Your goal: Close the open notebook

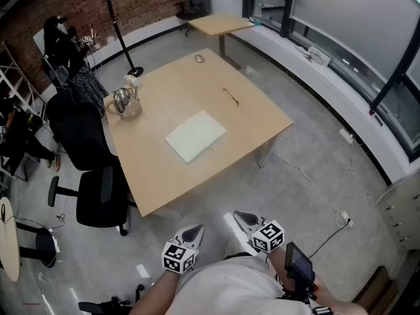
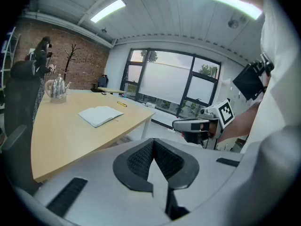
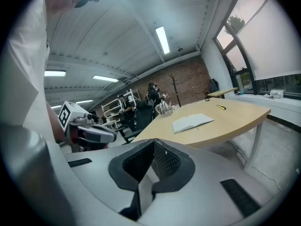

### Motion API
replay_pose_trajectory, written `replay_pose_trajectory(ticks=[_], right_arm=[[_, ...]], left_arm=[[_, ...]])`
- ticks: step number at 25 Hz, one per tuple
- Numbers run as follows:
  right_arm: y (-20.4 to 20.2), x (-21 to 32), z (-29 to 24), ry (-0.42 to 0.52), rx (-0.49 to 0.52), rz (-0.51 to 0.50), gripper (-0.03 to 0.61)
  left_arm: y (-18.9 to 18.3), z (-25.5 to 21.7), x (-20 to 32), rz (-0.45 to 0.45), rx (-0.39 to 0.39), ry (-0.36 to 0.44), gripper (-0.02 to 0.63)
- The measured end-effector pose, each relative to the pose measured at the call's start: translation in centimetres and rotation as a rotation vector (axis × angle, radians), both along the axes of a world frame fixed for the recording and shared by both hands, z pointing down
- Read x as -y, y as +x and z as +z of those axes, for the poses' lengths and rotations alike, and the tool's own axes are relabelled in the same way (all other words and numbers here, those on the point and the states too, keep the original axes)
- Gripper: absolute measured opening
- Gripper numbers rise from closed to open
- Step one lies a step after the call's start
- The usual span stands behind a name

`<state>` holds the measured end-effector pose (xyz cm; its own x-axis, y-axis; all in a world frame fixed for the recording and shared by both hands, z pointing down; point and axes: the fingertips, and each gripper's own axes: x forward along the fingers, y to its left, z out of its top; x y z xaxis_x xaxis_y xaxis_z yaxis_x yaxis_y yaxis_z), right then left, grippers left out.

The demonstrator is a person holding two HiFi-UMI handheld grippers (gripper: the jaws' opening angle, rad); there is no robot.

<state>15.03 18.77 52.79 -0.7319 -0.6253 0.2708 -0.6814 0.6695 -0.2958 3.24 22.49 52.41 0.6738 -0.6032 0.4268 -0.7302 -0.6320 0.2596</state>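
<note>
Notebook lies open and flat near mid-table, pages up. The pen is well apart beyond it and the kettle stands by the far left edge. Left gripper and right gripper are both held low near the body, short of the table and well apart from the notebook. Each has its jaws together with nothing between them, as their own views confirm. Step in hand, as I judge it, is the approach, with the closing itself not yet begun. To do it well, come up to the near edge and part one gripper's jaws before reaching. Take one half at its free edge, not near the spine. Use the other gripper, kept closed, to pin the opposite half so the notebook does not slide on the smooth top. Swing the lifted half over in an arc and set it down squarely.
</note>
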Motion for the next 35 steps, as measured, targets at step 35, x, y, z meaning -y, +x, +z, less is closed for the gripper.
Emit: replay_pose_trajectory(ticks=[35], right_arm=[[0.2, 15.7, 0.0, -0.045, -0.100, -0.038, 0.014]], left_arm=[[-1.6, 0.3, 15.0, -0.103, -0.053, -0.034, 0.005]])
